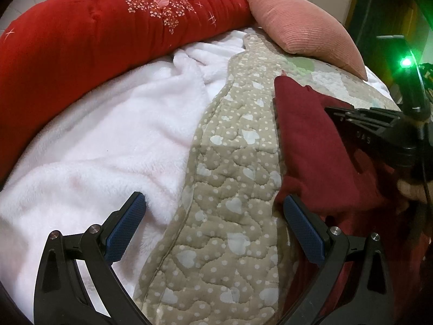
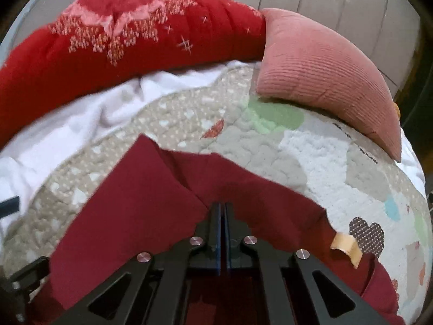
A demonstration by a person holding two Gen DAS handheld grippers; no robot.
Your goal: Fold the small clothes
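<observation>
A dark red garment (image 1: pixel 311 140) lies on the quilted bed cover (image 1: pixel 230 178), at the right of the left wrist view. My left gripper (image 1: pixel 213 227) is open and empty, its blue pads (image 1: pixel 125 230) spread over the quilt's edge, the right pad beside the garment's near corner. My right gripper (image 2: pixel 222 211) is shut on the dark red garment (image 2: pixel 140 205), which drapes over both sides of the closed fingers and is lifted into a fold. A beige tag (image 2: pixel 347 246) hangs at its right edge. The right gripper also shows in the left wrist view (image 1: pixel 335 112).
A white fleece blanket (image 1: pixel 102 146) covers the bed's left part. A thick red floral comforter (image 1: pixel 108 35) is rolled along the back. A pink ribbed cushion (image 2: pixel 319 75) lies at the back right. The patchwork quilt (image 2: pixel 338 162) reaches the right edge of the bed.
</observation>
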